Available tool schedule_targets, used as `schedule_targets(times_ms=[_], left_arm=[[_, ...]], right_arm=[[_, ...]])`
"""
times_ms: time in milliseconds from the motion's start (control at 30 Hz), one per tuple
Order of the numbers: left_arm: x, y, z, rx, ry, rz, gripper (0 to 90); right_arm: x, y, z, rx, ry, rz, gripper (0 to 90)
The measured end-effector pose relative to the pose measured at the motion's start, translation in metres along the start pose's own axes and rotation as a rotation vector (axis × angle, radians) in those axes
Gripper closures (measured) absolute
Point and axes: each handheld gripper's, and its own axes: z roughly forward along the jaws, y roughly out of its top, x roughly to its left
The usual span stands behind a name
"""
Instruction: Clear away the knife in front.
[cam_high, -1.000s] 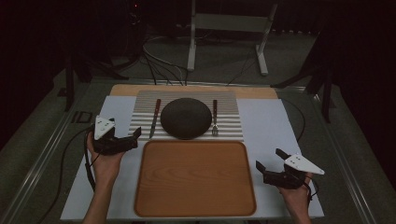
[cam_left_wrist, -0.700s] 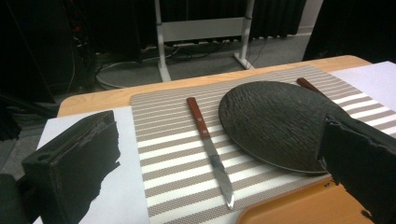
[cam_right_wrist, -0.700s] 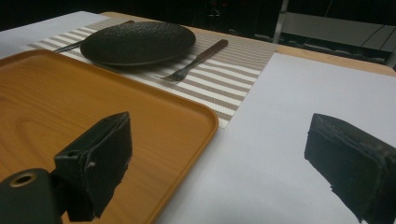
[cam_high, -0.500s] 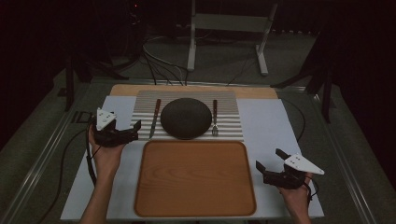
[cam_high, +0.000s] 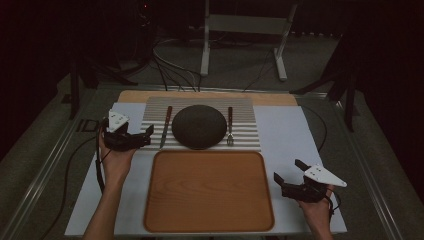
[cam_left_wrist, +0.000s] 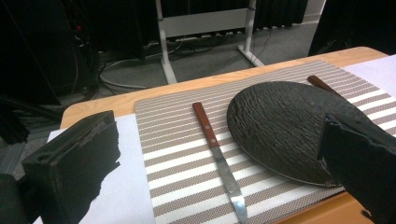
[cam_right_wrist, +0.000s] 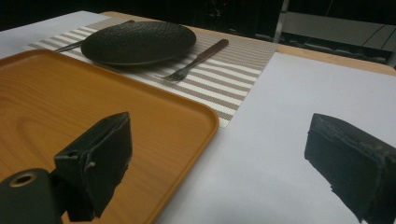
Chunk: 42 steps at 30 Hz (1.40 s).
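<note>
Wooden tray at near bench edge, centred. Dark plate on striped mat behind. Knife left of plate, just ahead of left gripper, fingers spread, empty. Right gripper near right corner, fingers spread, empty.

Two black handheld grippers, each topped by a pale grey three-cornered plate. Left gripper with chunky matte jaws, ragged along the inner edges; round hole in the housing at 8 o'clock. Right gripper alike. Thin black cables trailing. Bare forearms, no sleeves.
</note>
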Motion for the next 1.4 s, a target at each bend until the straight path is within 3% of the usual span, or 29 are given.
schedule_targets(times_ms=[1000,1400], left_arm=[[0.004,0.011,0.037,0.069,0.006,-0.003,0.2],[0.009,0.014,0.050,0.076,0.007,-0.061,0.2]], right_arm=[[-0.001,0.000,0.000,-0.001,0.003,0.006,7.5],[-0.001,0.000,-0.001,0.000,0.001,0.000,7.5]])
